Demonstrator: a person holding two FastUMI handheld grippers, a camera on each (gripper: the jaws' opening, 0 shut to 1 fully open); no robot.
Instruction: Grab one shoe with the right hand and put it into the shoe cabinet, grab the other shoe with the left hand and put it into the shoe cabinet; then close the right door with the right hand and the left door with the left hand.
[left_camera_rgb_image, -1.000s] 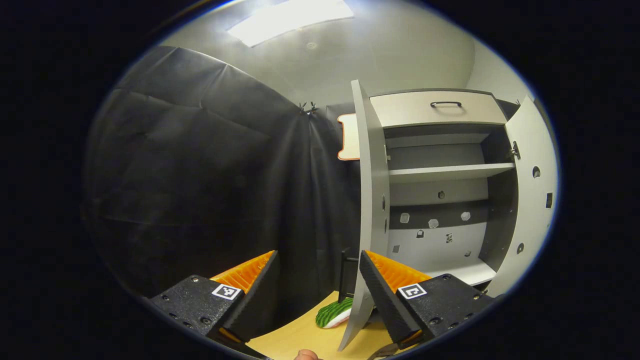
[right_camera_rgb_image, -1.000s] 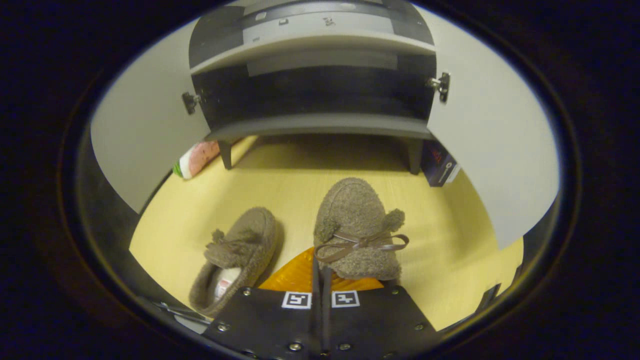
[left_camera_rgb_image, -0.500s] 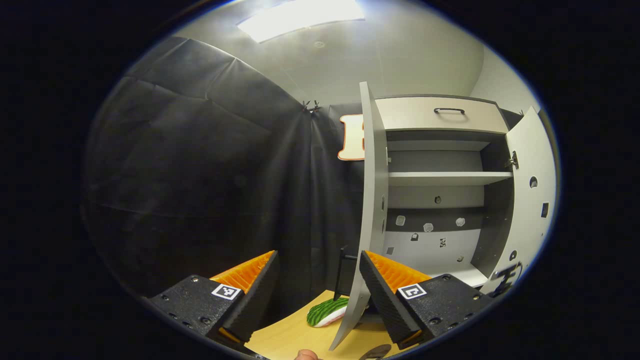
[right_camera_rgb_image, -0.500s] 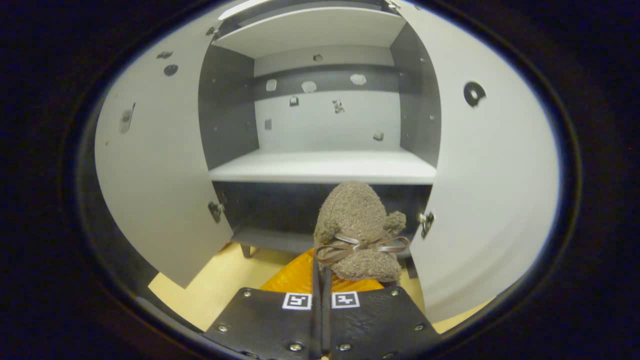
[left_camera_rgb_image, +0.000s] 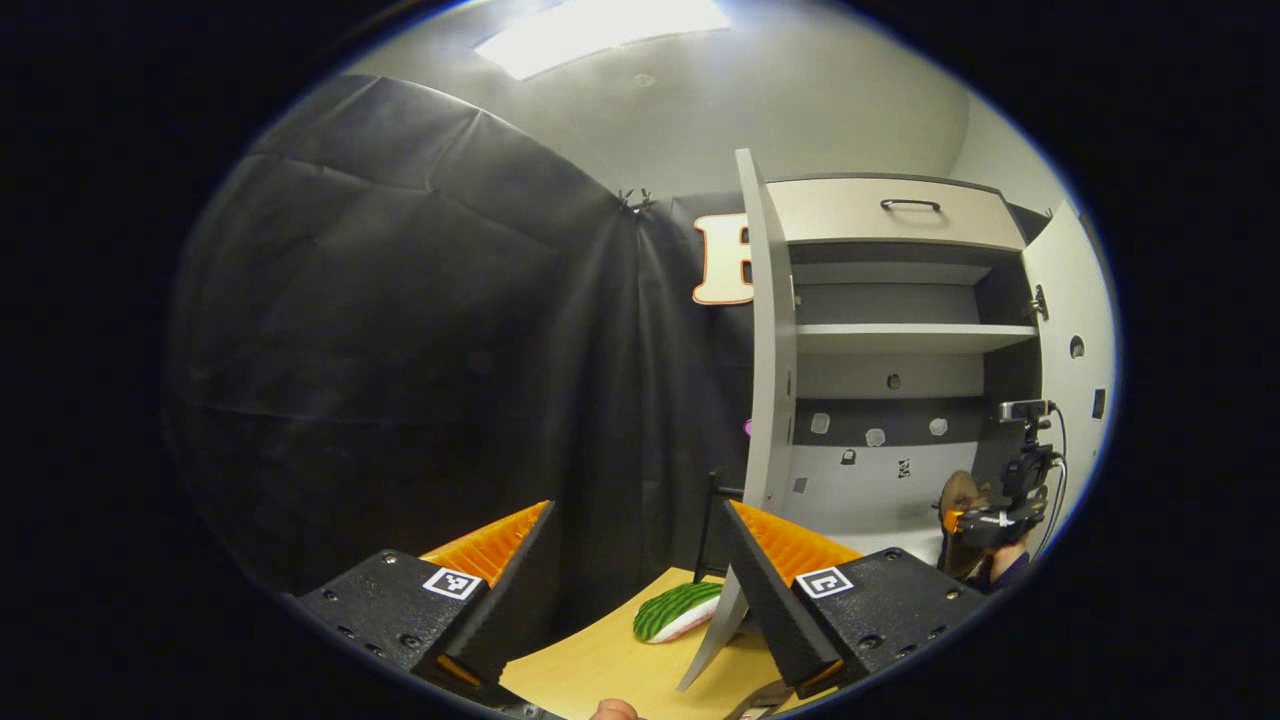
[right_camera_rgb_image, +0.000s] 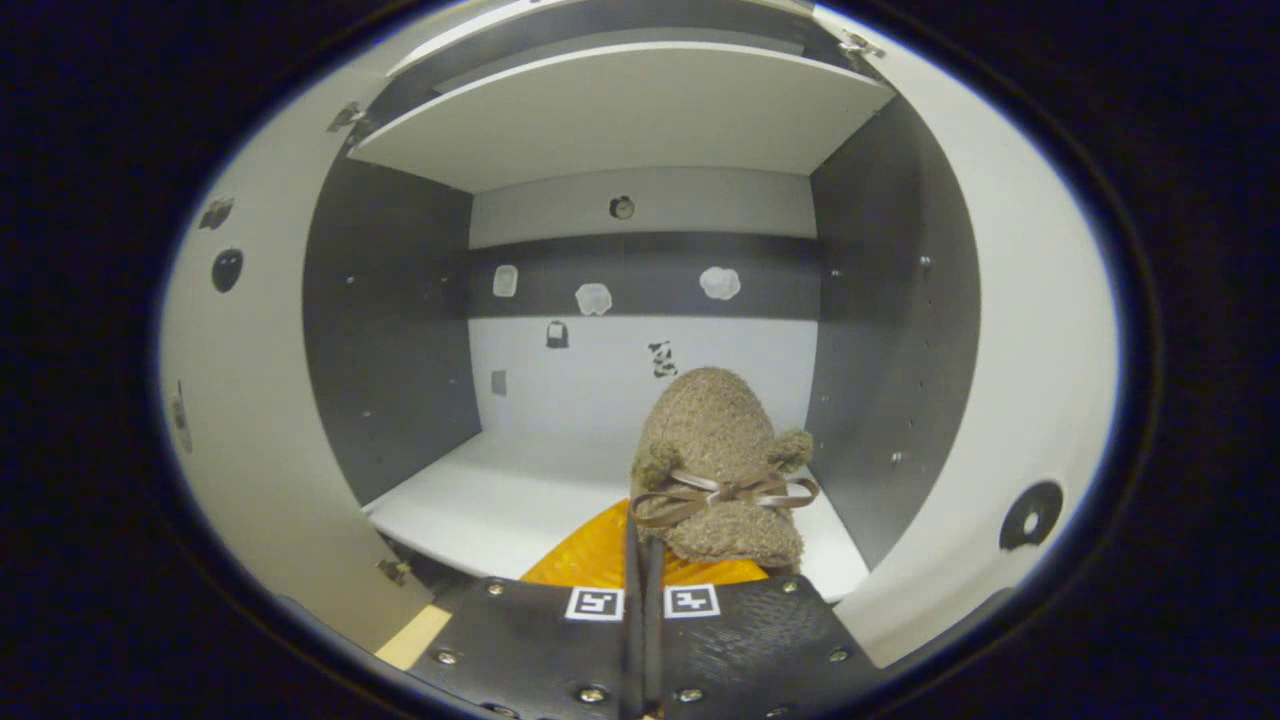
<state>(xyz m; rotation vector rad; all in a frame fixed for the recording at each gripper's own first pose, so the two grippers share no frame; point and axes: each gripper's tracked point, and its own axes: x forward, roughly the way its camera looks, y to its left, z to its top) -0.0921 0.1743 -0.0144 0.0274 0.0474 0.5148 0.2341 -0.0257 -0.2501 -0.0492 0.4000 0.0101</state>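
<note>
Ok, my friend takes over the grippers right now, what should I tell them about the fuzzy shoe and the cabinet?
Right gripper: shut on the fuzzy brown shoe, held at the open shoe cabinet, above the bottom shelf.
Left gripper: open, empty, off to the cabinet's left.
Left door and right door both stand open.
Done: first shoe picked up.
Left: set it on the shelf, fetch the other shoe with the left gripper, close the right door, then the left.
</note>
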